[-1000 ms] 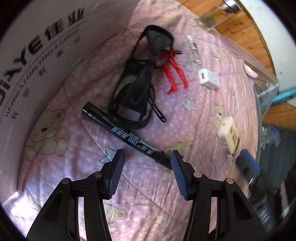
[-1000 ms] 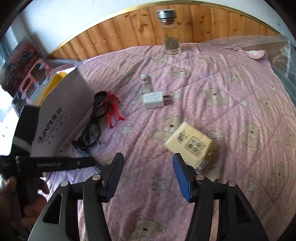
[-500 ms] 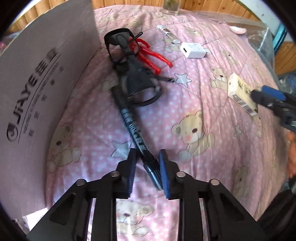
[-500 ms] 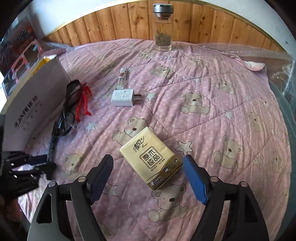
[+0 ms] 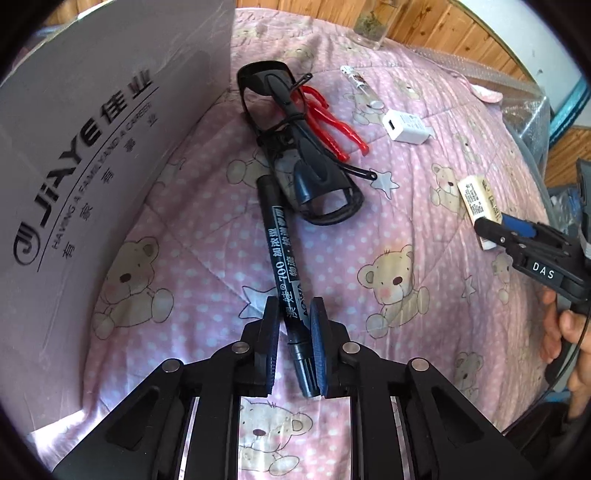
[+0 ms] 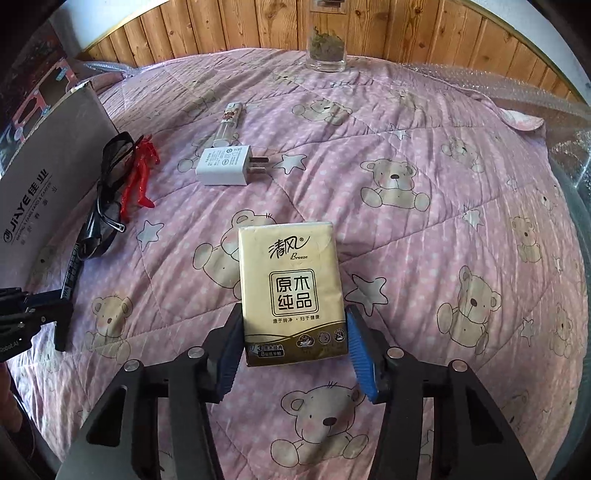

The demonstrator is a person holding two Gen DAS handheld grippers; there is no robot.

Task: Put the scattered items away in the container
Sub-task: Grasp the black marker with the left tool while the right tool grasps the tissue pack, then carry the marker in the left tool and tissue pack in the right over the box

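A: Anything boxed yet?
B: Can't see inside the box (image 5: 110,122). Left claw (image 5: 293,332) grips the marker (image 5: 280,251); right claw (image 6: 291,347) is closing around the tissue pack (image 6: 291,288). Glasses (image 5: 303,155), charger (image 6: 225,166) lie mid-bed.

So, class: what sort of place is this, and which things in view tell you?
Probably a bedroom at home: a pink teddy-bear quilt spread like bedding, a wooden panelled wall behind it, and everyday clutter such as a phone charger and a tissue pack.
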